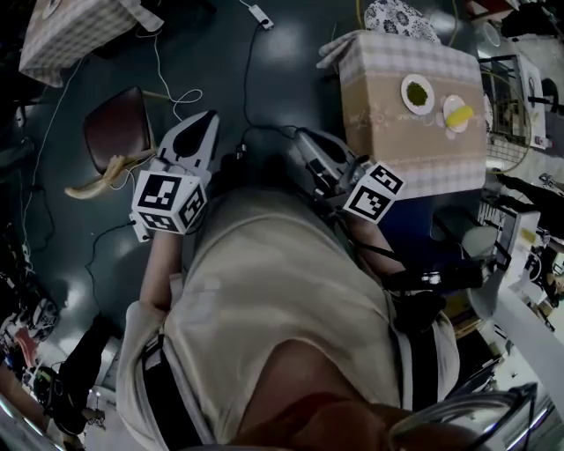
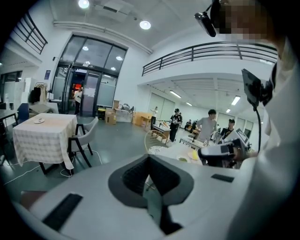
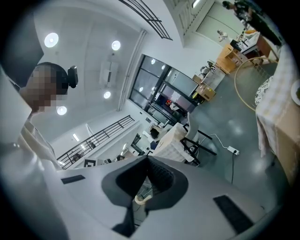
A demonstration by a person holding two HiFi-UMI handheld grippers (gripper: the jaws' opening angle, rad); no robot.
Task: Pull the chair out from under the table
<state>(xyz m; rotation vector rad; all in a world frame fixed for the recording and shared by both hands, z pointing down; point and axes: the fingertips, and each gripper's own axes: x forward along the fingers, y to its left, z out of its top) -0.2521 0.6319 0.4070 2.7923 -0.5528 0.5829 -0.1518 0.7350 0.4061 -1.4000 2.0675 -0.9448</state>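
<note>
Short of the table [image 1: 397, 145], left gripper [image 1: 210, 119] and right gripper [image 1: 306, 137] both clamped shut, empty; chair [image 1: 401, 18] beyond the table untouched, pull all ahead.

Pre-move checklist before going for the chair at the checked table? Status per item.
1. Chair located: ok, chair sits at the far side of the table.
2. Left gripper jaws open for a grasp: not ok, shut.
3. Right gripper jaws open: not ok, shut, nothing held.
4. Gripper on chair: not ok, both apart from it.
5. Floor behind chair free: cannot tell; power strip lies nearby.
</note>
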